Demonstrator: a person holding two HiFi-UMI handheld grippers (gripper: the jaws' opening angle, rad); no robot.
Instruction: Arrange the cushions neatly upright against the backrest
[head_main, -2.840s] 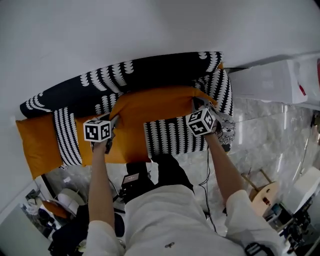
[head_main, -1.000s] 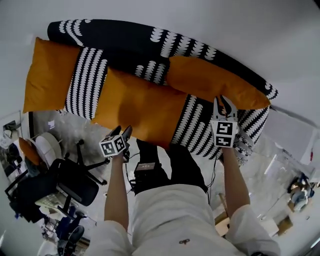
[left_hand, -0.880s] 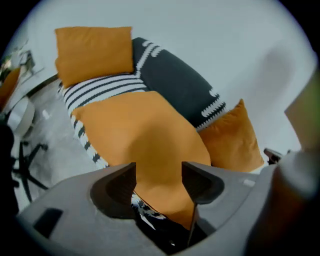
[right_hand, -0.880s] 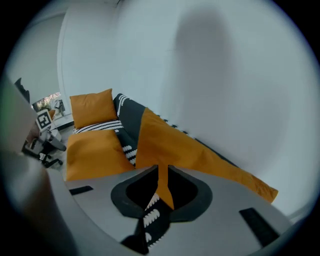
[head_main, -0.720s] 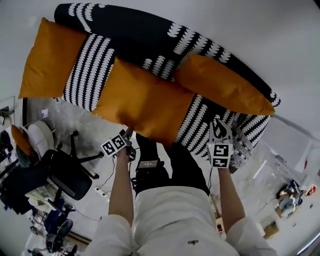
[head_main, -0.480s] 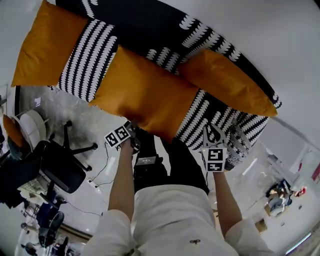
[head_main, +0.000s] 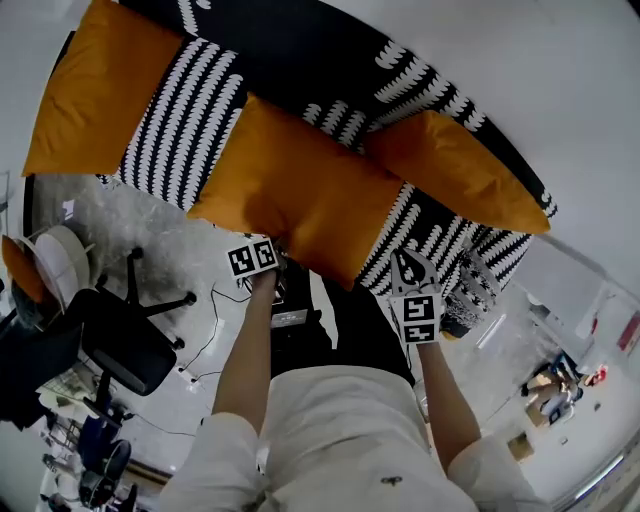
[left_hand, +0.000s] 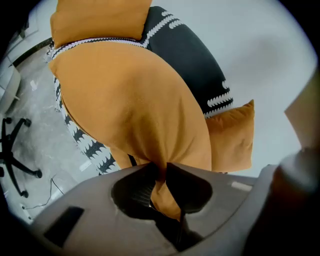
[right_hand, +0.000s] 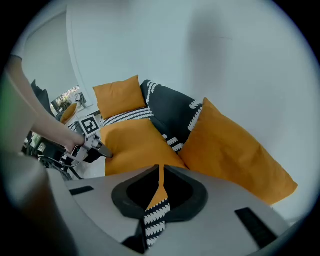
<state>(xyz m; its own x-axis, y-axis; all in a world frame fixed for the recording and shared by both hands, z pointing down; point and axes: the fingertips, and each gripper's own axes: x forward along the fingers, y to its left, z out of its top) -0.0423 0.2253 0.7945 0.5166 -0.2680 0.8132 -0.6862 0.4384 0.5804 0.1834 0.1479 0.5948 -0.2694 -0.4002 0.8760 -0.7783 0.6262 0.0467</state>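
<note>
A: What does the left gripper (left_hand: 161, 169) hold?

B: Its jaws have just been closing, and they pinch a front corner of the big orange fabric cushion (head_main: 300, 190). This cushion lies flat on the sofa, with its far edge near the black backrest with white scallop print (head_main: 300, 70).

A: And the right gripper (right_hand: 160, 169)?

B: Its jaws are together, with only a thin slit between them. It hangs near the other front corner of the same cushion, but I do not see that it grips anything.

A: How to do the lift well?

B: I think the pinch takes only a little fabric, so it can slip. It is better to raise the front edge slowly and use the far edge as a hinge on the striped seat (head_main: 180, 120). The right gripper should take the second corner, so the cushion does not twist.

A: Is there place?

B: Yes, between the second orange cushion (head_main: 455, 170), leaning on the backrest at the right, and the third orange cushion (head_main: 100, 90) at the left end.
</note>
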